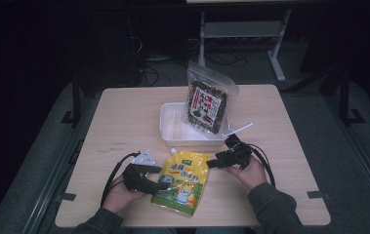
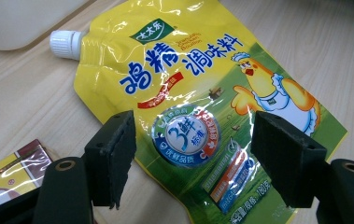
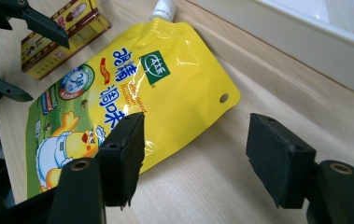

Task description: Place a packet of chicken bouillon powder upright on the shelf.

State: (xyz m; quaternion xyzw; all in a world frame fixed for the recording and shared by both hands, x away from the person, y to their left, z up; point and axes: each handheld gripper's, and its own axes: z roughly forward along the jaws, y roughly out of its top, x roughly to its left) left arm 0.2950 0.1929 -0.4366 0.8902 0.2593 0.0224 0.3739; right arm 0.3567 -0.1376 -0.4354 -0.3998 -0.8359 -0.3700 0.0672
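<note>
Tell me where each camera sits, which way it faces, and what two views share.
High view: above the person's side, looking forward and down on the table; forearms and both tongs show.
Left gripper view: rides the left tongs, facing the yellow pouch; black jaws open.
Right gripper view: rides the right tongs, facing the pouch's edge; jaws open.
Shared: the pouch, white cap.

A yellow spouted pouch [image 1: 183, 182] lies flat, face up, on the wooden table's near edge. It bears blue lettering and a cartoon chicken. Its white screw cap [image 2: 66, 44] is closed and points toward the white tray.
</note>
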